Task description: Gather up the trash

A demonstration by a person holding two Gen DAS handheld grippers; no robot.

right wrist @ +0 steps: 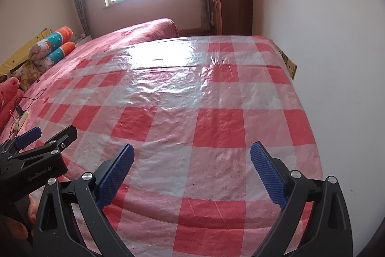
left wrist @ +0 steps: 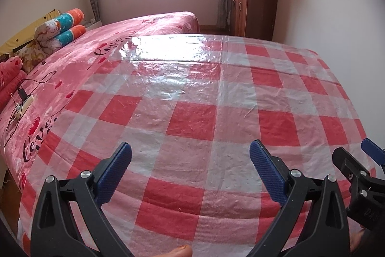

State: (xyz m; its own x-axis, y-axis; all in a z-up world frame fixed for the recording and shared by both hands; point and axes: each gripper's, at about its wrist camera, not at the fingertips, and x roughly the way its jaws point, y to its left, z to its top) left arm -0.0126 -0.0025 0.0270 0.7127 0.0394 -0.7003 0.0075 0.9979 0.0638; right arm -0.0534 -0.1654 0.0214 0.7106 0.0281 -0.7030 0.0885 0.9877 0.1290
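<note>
Red-and-white checked plastic sheet [left wrist: 192,117] covers the surface before me, a pink bed [left wrist: 79,59] along its left side. I see my left gripper [left wrist: 190,175] spread wide, holding nothing — my right gripper [right wrist: 192,175] likewise wide and empty, both above the near edge. Trash: I cannot spot any.

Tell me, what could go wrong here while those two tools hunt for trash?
No trash shows on the checked plastic sheet, so either open tool could pinch and tear the glossy film instead. The left tool and right tool hover close together and might collide. Reaching left could snag the black cable at the power strip on the bed.
</note>
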